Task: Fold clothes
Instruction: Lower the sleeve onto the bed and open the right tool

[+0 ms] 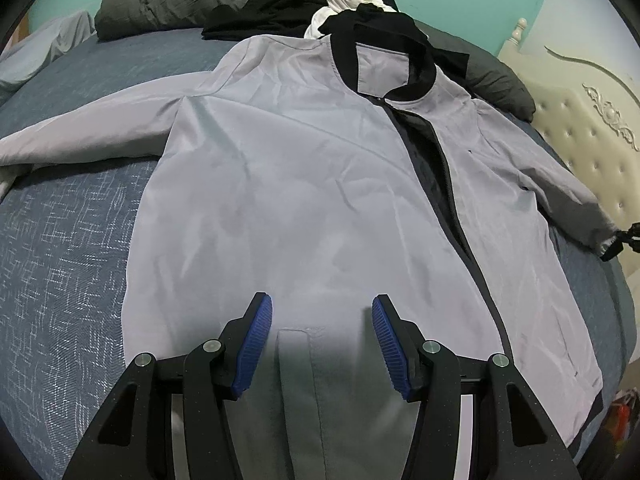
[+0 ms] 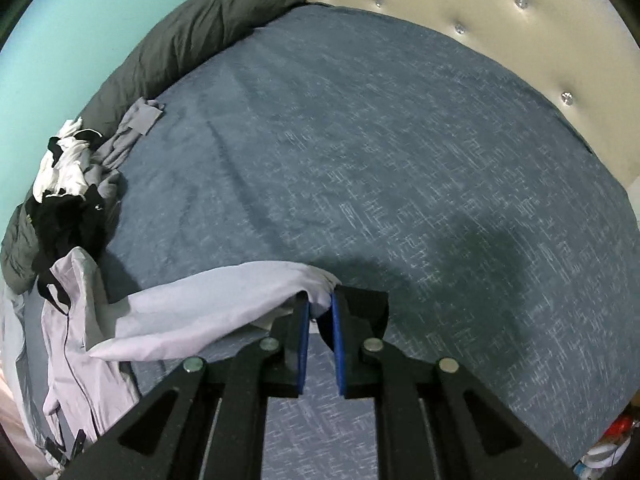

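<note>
Barely started tbh: the grey jacket (image 1: 280, 184) is spread flat on the bed (image 1: 68, 240), its right sleeve (image 2: 208, 300) is pinched in the right gripper (image 2: 320, 308), the left gripper (image 1: 322, 320) is held open above the hem, nothing's folded yet.

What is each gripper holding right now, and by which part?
The right gripper pinches the grey jacket by the cuff end of its sleeve. The left gripper stands open above the jacket, holding nothing.
</note>
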`<state>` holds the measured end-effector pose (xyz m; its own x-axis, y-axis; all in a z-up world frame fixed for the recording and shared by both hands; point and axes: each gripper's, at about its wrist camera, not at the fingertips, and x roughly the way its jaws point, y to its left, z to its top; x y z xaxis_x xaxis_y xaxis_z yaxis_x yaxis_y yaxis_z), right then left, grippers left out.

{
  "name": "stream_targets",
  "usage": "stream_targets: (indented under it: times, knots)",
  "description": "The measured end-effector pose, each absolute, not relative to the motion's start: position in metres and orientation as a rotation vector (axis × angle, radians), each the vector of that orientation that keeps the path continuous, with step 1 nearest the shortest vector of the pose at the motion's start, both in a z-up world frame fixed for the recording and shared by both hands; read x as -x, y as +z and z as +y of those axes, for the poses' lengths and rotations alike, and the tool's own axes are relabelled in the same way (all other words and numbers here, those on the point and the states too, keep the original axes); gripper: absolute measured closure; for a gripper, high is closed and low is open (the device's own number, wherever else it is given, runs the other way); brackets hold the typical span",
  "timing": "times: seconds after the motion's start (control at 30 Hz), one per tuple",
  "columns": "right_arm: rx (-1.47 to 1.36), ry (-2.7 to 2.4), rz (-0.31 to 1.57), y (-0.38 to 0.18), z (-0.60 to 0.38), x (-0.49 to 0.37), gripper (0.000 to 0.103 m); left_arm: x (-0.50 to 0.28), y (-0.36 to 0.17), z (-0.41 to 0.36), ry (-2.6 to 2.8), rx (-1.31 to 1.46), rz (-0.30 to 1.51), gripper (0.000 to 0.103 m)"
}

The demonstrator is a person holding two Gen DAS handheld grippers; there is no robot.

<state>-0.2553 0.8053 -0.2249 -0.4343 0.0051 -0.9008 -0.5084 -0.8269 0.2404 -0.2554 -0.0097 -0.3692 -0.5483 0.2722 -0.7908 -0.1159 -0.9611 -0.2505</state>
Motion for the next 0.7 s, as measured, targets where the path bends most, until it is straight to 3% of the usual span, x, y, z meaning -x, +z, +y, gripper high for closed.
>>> stream_targets:
  times: [0.47, 0.5, 0.53, 0.7]
  knots:
    - [1.327, 2.296, 0.561, -0.267, 0.831, 0.294, 0.085, 0.262, -0.38, -0.003, 2.569, 1.376, -0.207, 0.045]
    - [1.313, 2.293, 0.557, -0.271, 0.834, 0.294, 0.07, 0.262, -0.38, -0.002, 2.57, 1.376, -0.205, 0.045]
    - [1.313, 2.271, 0.549, -0.276, 0.837, 0.295, 0.048, 0.262, -0.38, -0.002, 2.57, 1.375, -0.199, 0.044]
    - [1.25, 2.255, 0.568, -0.287, 0.85, 0.289, 0.037, 0.263, -0.38, 0.0, 2.571, 1.371, -0.188, 0.043]
